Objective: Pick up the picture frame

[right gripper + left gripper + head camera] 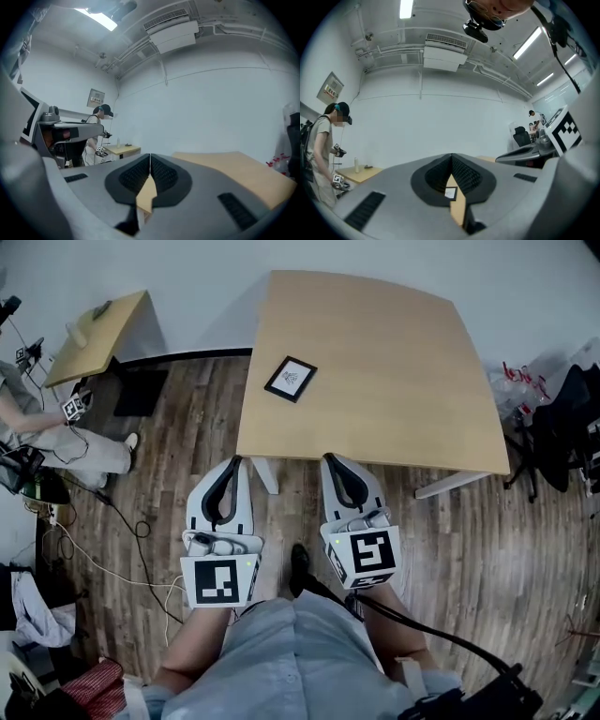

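A small black picture frame (291, 379) lies flat on the light wood table (394, 371), near its left side. It also shows in the left gripper view, small and far off, as the picture frame (450, 192) seen through the gap under the tips. My left gripper (232, 463) and right gripper (333, 460) are held side by side just short of the table's near edge, both pointing level at it. Each has its jaws shut with nothing between them, as the left gripper (451, 158) and right gripper (150, 157) show in their own views. Neither touches the frame.
A white table leg (265, 474) stands between the two grippers. A second small table (98, 329) is at the back left, with a seated person (56, 437) beside it. Cables (122, 568) trail over the wood floor at left. A black chair (562, 427) is at right.
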Tool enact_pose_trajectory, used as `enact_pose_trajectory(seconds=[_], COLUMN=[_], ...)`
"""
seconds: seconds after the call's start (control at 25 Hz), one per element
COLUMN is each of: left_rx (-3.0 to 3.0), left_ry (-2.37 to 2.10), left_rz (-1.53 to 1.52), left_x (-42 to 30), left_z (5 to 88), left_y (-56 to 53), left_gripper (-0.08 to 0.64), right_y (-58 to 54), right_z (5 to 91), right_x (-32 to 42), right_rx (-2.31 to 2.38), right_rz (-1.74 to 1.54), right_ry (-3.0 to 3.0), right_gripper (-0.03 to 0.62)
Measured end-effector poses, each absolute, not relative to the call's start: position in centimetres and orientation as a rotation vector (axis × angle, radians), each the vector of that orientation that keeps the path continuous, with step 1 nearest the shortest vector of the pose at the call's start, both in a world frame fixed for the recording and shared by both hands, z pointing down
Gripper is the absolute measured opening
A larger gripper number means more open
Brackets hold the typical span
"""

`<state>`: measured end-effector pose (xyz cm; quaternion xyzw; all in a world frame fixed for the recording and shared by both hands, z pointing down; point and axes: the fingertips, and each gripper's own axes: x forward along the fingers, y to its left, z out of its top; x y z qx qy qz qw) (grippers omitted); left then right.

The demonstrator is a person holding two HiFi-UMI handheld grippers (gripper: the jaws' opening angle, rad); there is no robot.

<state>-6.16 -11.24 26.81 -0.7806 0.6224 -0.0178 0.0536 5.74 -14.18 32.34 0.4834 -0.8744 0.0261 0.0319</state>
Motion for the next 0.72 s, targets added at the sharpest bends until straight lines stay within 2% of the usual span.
enact_pose_trajectory(seconds=[0.72], left_rx=[-2.282], left_ry=[2.004], left_rz=[-0.042], left_x=[-9.1], left_z=[26.4], left_y=[-21.4], left_gripper=[0.002], right_y=[-26.0], right_z=[31.0], right_x=[3.4], right_rx=[1.385], right_rz=[0.012], right_ry=[-2.758], right_gripper=[0.003])
